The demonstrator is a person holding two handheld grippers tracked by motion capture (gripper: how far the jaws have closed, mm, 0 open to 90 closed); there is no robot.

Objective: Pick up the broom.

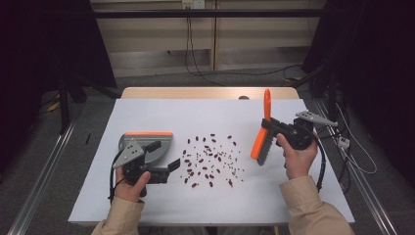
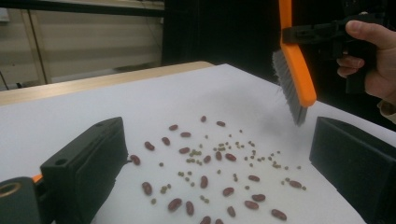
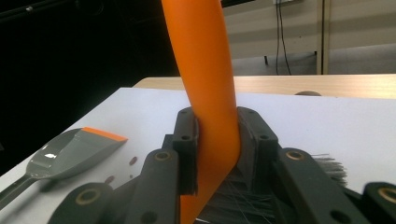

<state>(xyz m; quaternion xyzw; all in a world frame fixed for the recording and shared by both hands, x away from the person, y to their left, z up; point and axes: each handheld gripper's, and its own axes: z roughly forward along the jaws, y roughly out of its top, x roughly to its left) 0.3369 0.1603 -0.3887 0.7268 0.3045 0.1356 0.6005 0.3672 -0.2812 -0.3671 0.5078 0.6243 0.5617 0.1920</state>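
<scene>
High view: right gripper [image 1: 274, 131], fingers clamped on the brush [image 1: 262, 134], should sweep the beans [image 1: 210, 159] leftward with low bristles into the dustpan [image 1: 147, 147] beside the open-fingered left gripper [image 1: 164, 156].

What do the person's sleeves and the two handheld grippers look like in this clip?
Both forearms wear beige sleeves. The left gripper and the right gripper have black bodies with blocky black jaws, each topped by a grey three-cornered plate. A black cable trails from the right one.
</scene>
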